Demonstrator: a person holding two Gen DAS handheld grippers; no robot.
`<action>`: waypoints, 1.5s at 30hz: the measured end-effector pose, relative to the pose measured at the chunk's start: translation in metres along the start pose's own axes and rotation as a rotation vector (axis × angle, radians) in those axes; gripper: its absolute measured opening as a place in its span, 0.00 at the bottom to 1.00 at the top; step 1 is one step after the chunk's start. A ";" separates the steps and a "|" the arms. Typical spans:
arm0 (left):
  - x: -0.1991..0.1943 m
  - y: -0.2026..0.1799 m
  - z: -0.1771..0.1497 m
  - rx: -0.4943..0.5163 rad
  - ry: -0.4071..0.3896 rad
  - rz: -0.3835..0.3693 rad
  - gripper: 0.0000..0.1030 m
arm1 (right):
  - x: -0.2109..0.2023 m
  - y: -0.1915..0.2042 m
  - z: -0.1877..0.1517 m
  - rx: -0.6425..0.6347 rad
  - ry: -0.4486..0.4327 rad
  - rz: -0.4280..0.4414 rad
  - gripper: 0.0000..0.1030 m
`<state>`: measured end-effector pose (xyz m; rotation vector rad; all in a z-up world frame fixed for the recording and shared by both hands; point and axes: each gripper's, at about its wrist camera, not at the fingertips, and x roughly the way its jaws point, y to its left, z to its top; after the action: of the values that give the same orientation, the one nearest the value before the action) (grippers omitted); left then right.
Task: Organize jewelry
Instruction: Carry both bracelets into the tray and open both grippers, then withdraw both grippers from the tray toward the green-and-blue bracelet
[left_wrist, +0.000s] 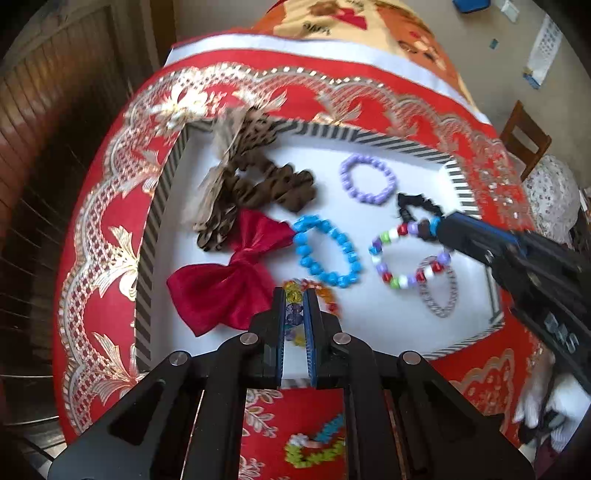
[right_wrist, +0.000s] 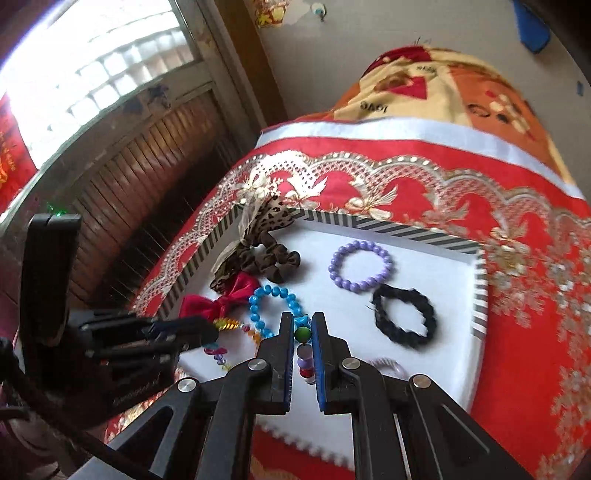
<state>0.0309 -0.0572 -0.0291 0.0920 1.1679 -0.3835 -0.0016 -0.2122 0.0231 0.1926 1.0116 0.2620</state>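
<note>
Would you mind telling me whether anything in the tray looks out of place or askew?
The leopard-print scrunchie hangs over the striped tray's far left rim rather than lying flat inside, and it overlaps the red bow.

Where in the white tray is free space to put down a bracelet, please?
Free: the strip of tray floor between the purple bracelet and the far striped wall, and between purple bracelet and blue bracelet. Crowded: the left side, with scrunchies and red bow.
</note>
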 end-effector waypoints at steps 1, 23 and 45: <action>0.002 0.001 0.000 -0.003 0.003 -0.002 0.08 | 0.008 -0.003 0.001 0.003 0.012 -0.012 0.08; 0.022 -0.005 0.008 0.010 0.003 0.009 0.29 | 0.055 -0.044 -0.005 0.094 0.097 -0.062 0.18; -0.030 -0.021 -0.032 -0.005 -0.052 0.035 0.40 | -0.054 -0.002 -0.059 0.177 -0.018 -0.085 0.41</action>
<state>-0.0140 -0.0607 -0.0121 0.0976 1.1146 -0.3507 -0.0787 -0.2285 0.0359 0.3112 1.0223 0.0932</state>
